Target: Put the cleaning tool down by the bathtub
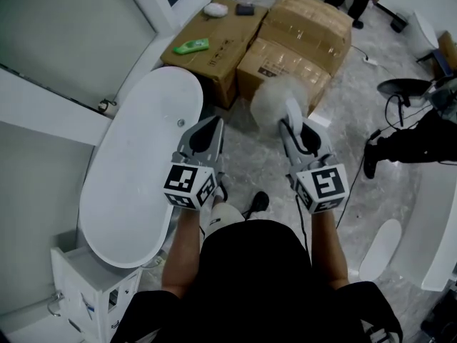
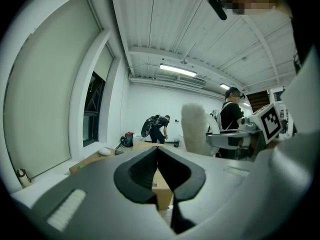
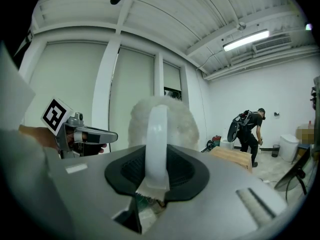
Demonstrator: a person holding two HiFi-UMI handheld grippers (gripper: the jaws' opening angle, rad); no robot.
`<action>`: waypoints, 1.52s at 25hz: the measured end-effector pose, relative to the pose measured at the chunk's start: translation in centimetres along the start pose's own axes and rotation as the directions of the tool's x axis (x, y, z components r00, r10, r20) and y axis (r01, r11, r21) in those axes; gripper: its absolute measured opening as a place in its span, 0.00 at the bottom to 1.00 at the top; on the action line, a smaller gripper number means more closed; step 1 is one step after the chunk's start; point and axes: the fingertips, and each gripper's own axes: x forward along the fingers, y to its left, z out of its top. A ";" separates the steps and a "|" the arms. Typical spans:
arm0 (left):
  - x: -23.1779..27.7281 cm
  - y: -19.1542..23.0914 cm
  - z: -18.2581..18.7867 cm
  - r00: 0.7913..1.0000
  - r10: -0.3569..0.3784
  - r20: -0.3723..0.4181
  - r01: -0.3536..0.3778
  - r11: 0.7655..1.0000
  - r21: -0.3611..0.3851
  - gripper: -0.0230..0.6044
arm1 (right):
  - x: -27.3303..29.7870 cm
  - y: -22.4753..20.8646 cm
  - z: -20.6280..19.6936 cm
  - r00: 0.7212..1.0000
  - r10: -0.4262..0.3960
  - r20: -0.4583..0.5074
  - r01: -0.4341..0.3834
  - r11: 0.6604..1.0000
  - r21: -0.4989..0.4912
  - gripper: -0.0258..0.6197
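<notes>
The right claw (image 1: pixel 293 118) clamped the handle of the fluffy white duster (image 1: pixel 274 97), which pointed forward; the white oval bathtub (image 1: pixel 118 191) lay leftward (past the closed, empty left claw (image 1: pixel 216 123)).

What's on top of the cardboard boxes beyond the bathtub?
The left box carries a green item, a white rounded item and a small dark item. The right boxes look bare on top, though the cleaning tool covers their near corner with its fluffy head.
</notes>
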 end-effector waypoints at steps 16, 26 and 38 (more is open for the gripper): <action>5.1 7.3 0.4 0.998 -0.058 -0.019 0.058 0.998 -0.022 0.03 | 8.1 -0.8 1.7 0.998 -0.056 -0.025 0.055 0.998 -0.008 0.18; 9.2 14.8 2.5 0.997 -0.067 0.024 0.068 0.996 -0.049 0.03 | 16.5 -0.7 3.9 0.998 -0.049 -0.025 0.048 0.999 -0.019 0.18; 12.4 22.1 4.1 0.995 -0.088 0.036 0.090 0.995 -0.049 0.03 | 24.2 -0.5 6.5 0.997 -0.072 -0.017 0.071 0.996 -0.046 0.18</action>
